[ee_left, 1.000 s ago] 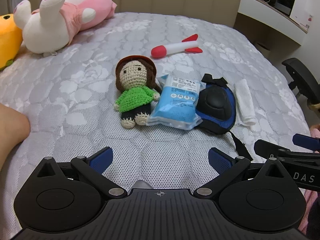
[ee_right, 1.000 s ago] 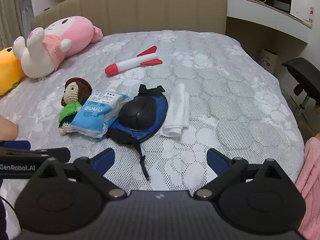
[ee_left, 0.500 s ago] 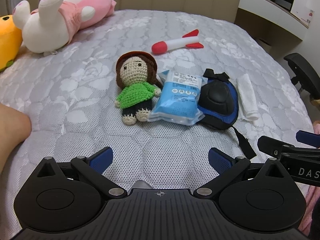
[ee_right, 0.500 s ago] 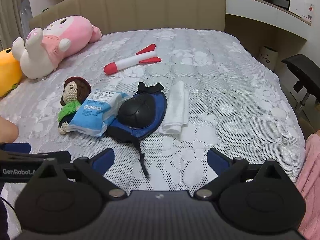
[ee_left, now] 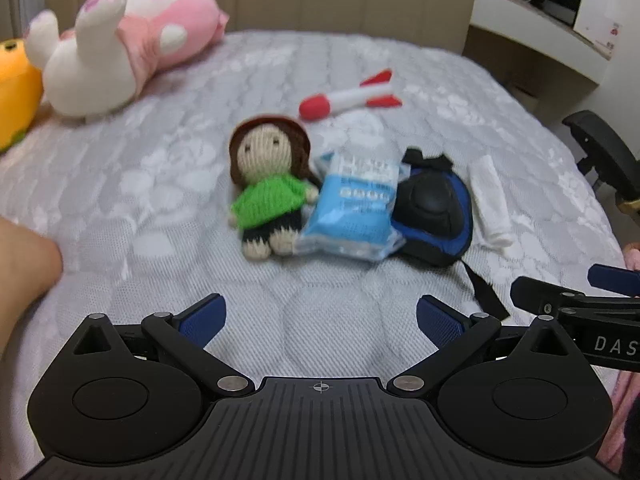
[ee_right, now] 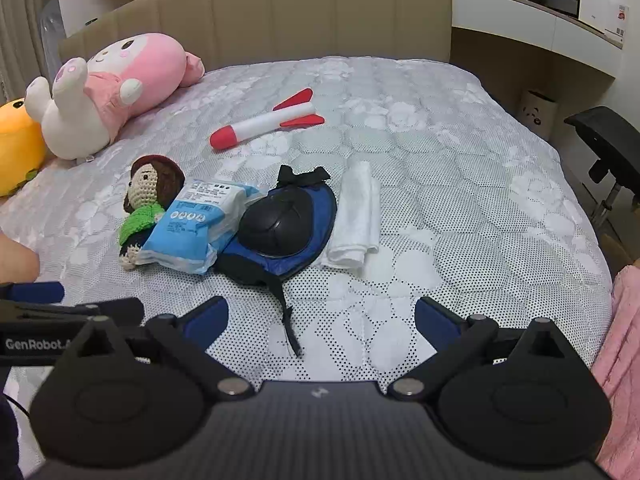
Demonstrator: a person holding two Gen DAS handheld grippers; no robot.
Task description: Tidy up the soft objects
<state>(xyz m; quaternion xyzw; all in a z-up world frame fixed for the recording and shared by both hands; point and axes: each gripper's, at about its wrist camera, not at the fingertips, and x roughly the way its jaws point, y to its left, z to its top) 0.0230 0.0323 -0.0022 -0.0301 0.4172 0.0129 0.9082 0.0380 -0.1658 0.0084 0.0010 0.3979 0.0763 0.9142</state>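
A row of soft things lies mid-bed: a crochet doll (ee_left: 269,184) (ee_right: 149,204) in a green top, a blue tissue pack (ee_left: 352,208) (ee_right: 196,228) leaning on it, a black and blue knee pad (ee_left: 434,212) (ee_right: 282,226) and a rolled white cloth (ee_left: 490,204) (ee_right: 356,216). Behind them rests a red and white plush rocket (ee_left: 350,94) (ee_right: 268,120). My left gripper (ee_left: 318,320) hovers open in front of the doll and pack, holding nothing. My right gripper (ee_right: 320,318) is open and empty in front of the knee pad's strap.
A pink and white plush (ee_left: 120,60) (ee_right: 108,88) and an orange plush (ee_left: 14,88) (ee_right: 18,146) lie at the head end on the left. A beige headboard (ee_right: 256,16) backs the bed. A desk (ee_right: 536,24) and a black chair (ee_right: 608,140) stand at the right. A person's skin (ee_left: 24,276) shows at left.
The left gripper's view has shifted slightly and blurred, with the doll and pack a little higher in frame. The right gripper has barely moved. Both stay open.
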